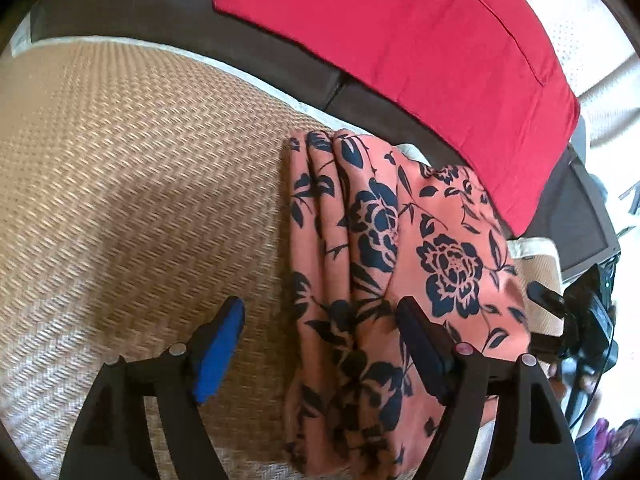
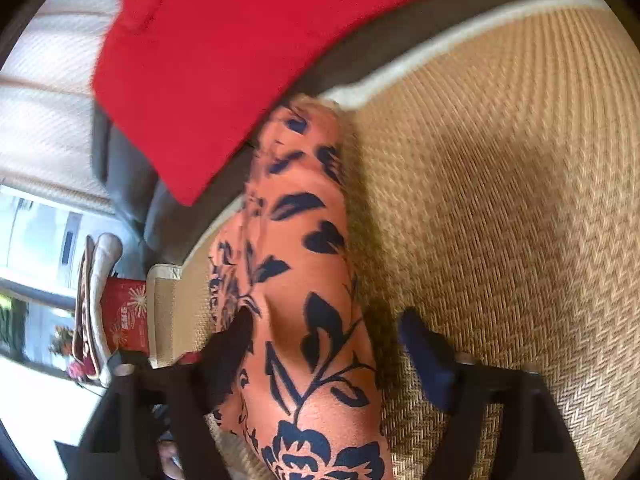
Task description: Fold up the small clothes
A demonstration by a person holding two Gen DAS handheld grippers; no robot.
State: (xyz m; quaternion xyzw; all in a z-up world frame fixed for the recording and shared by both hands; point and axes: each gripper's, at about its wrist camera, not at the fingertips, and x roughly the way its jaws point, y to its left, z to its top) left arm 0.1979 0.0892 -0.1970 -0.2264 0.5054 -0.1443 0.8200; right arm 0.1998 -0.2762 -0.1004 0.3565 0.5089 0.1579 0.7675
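Left wrist view: folded floral garment [image 1: 384,264] on a woven mat [image 1: 140,200], long axis running away from the camera toward a red cushion [image 1: 420,60]. Left gripper [image 1: 322,344] jaws wide apart, gripping nothing, the cloth's edge lying below their gap. Right wrist view: right gripper [image 2: 328,348] likewise spread wide over the garment, pads not pressing it

Left gripper [image 1: 322,354]: black curved frame arms at the bottom of the frame; one blue pad, one black pad; round silver pin heads on the joints; right gripper [image 2: 326,354]: matching black frame, dark blue pad, blurred.
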